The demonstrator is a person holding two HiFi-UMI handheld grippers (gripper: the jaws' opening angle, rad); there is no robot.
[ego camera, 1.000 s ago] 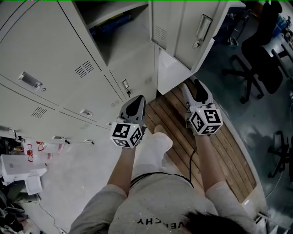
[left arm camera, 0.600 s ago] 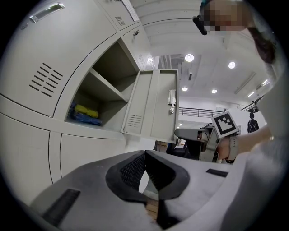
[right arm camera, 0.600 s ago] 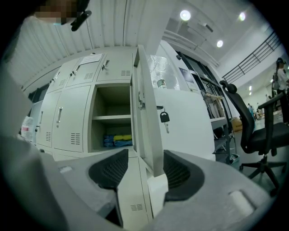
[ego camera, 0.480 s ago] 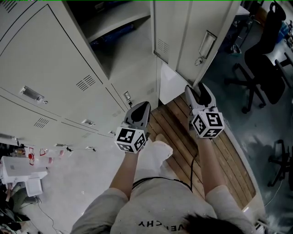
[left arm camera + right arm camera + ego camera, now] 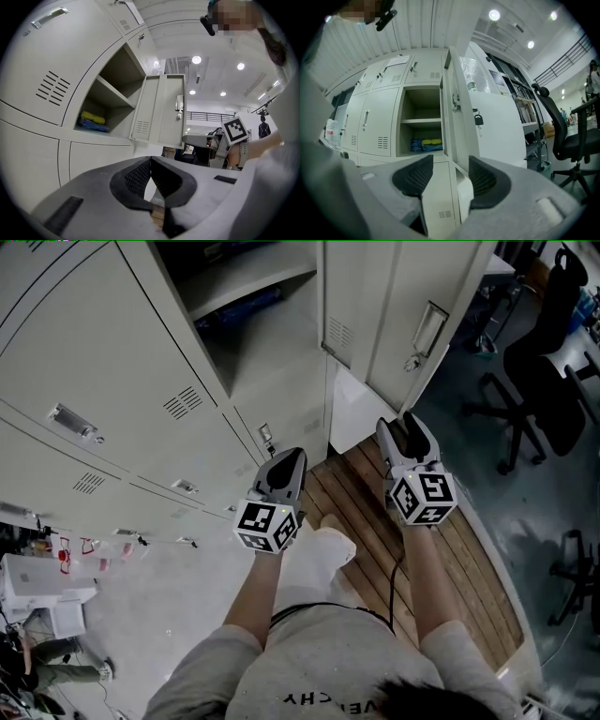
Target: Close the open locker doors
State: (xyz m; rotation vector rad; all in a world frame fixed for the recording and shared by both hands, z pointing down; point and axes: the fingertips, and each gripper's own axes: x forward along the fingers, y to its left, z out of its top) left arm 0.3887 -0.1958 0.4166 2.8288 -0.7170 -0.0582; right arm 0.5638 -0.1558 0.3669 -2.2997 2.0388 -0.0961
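Here we are facing the bank of pale grey metal lockers (image 5: 112,362), and 1 pale grey metal locker door (image 5: 394,296) hangs wide open, swung out to the right, above and ahead of the right gripper (image 5: 405,426). Inside that open compartment, blue and yellow folded bundles (image 5: 426,144) lie on the bottom, under 1 shelf (image 5: 421,121). The right gripper's fingers (image 5: 417,176) stand wide and have just been opening, with nothing pinched; the door's edge only shows in the gap, farther off. The left gripper (image 5: 286,463) is held alongside, fingers (image 5: 136,176) pressed together at the tips, empty. Both hover over the brown wooden slatted floor (image 5: 375,521). A black office chair (image 5: 539,352) sits off to the right.
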